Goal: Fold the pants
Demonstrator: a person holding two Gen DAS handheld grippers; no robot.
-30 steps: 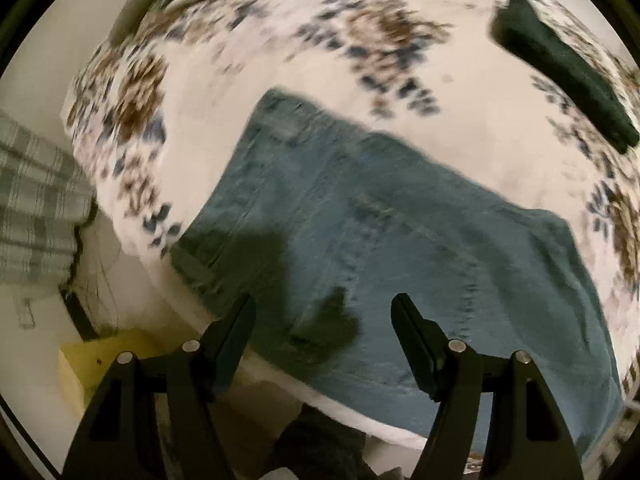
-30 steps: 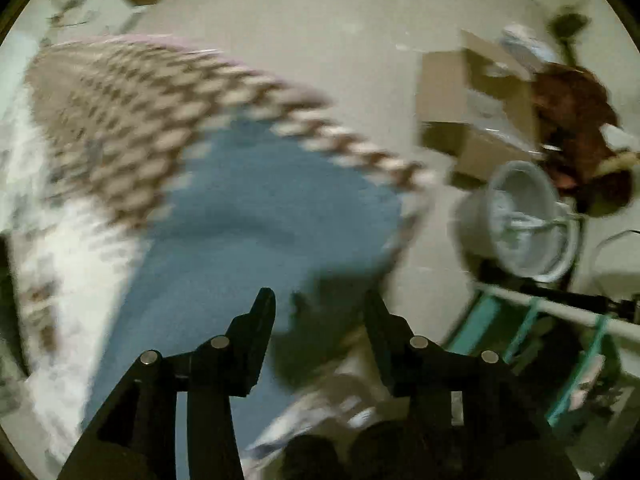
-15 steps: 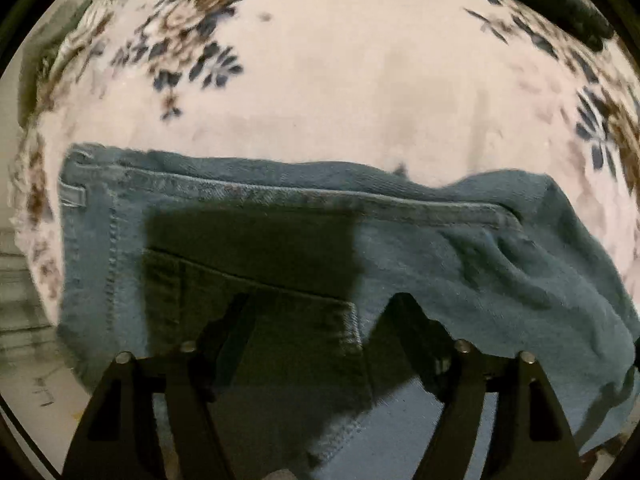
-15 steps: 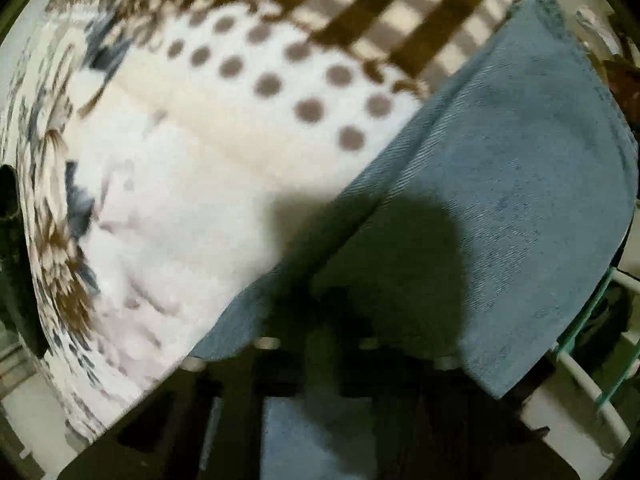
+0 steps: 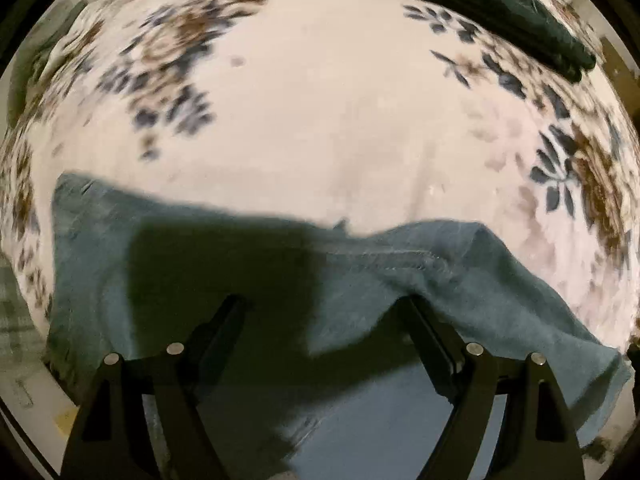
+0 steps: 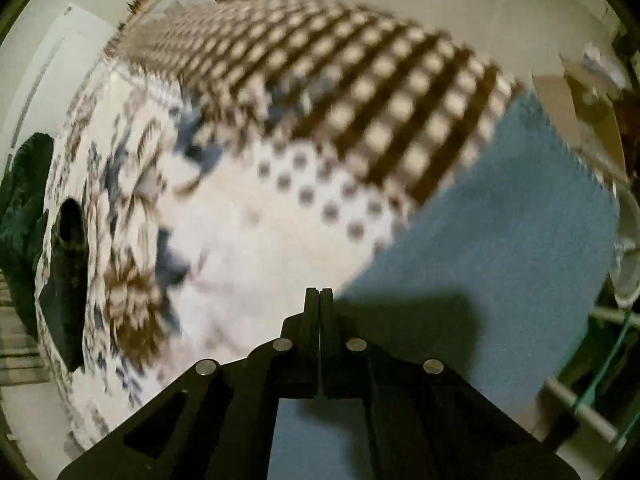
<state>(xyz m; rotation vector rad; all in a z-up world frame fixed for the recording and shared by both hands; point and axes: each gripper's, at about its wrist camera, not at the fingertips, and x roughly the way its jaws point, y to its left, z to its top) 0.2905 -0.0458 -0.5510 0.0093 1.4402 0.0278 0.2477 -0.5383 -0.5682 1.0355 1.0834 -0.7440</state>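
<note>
Blue denim pants point(image 5: 500, 292) lie across the near part of a floral bedspread point(image 5: 320, 112). My left gripper point(image 5: 320, 308) is open, its two black fingers low over the waist end of the pants, with denim lying between and over them. In the right wrist view the leg end of the pants point(image 6: 500, 240) runs off toward the right. My right gripper point(image 6: 319, 300) is shut with its fingers pressed together at the edge of the denim; whether cloth is pinched between them is hidden.
A dark green folded garment point(image 5: 480, 4) lies at the far right of the bed, and also shows in the right wrist view point(image 6: 40, 216). A brown checked blanket point(image 6: 360, 92) covers the far end. A white bucket point(image 6: 628, 256) and teal rack point(image 6: 600, 380) stand beside the bed.
My left gripper has dropped low onto the waist of the pants, staying open. My right gripper has closed from open and pulled back over the leg end.
</note>
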